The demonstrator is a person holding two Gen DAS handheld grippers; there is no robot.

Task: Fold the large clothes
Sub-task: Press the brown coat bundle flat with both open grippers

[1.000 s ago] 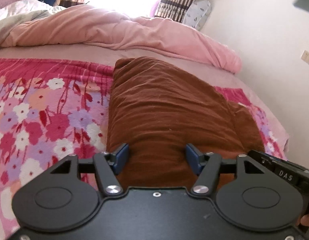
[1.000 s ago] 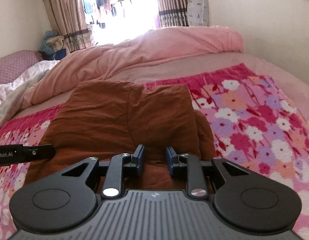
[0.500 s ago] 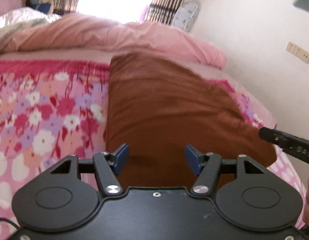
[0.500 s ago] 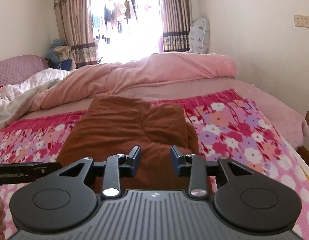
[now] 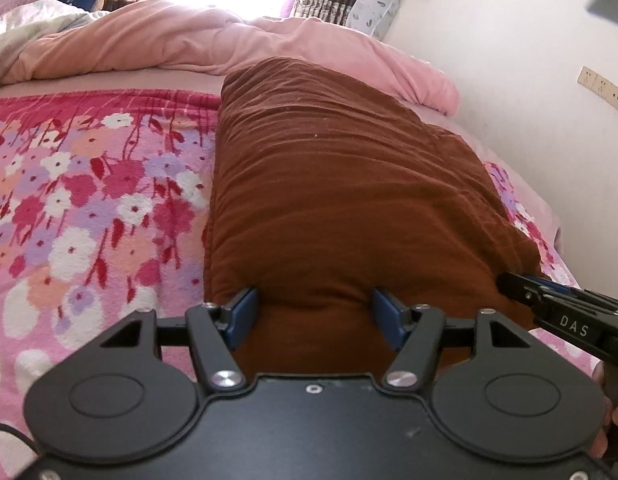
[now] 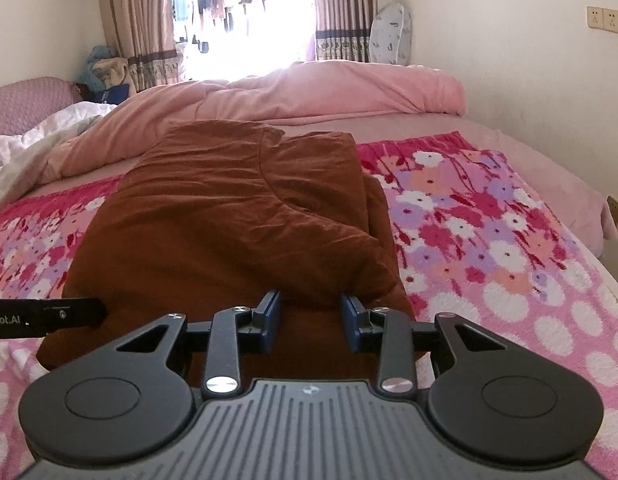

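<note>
A brown garment (image 5: 341, 200) lies folded in a thick long bundle on the floral blanket (image 5: 89, 200); it also shows in the right wrist view (image 6: 237, 232). My left gripper (image 5: 313, 314) is open, its blue pads at the bundle's near left end, fabric bulging between them. My right gripper (image 6: 311, 320) is open at the bundle's near right end, with the cloth just past its pads. The right gripper's tip shows at the right of the left wrist view (image 5: 549, 308); the left gripper's tip shows at the left of the right wrist view (image 6: 49, 316).
A pink duvet (image 6: 309, 92) is heaped across the far side of the bed. A white quilt (image 6: 37, 140) lies at the far left. A wall (image 5: 529, 60) runs along the bed's right edge. Curtains and a bright window stand behind.
Both grippers dropped back down toward the bundle's near end. The right gripper's jaws opened wider than a second ago. The bundle stayed in place.
</note>
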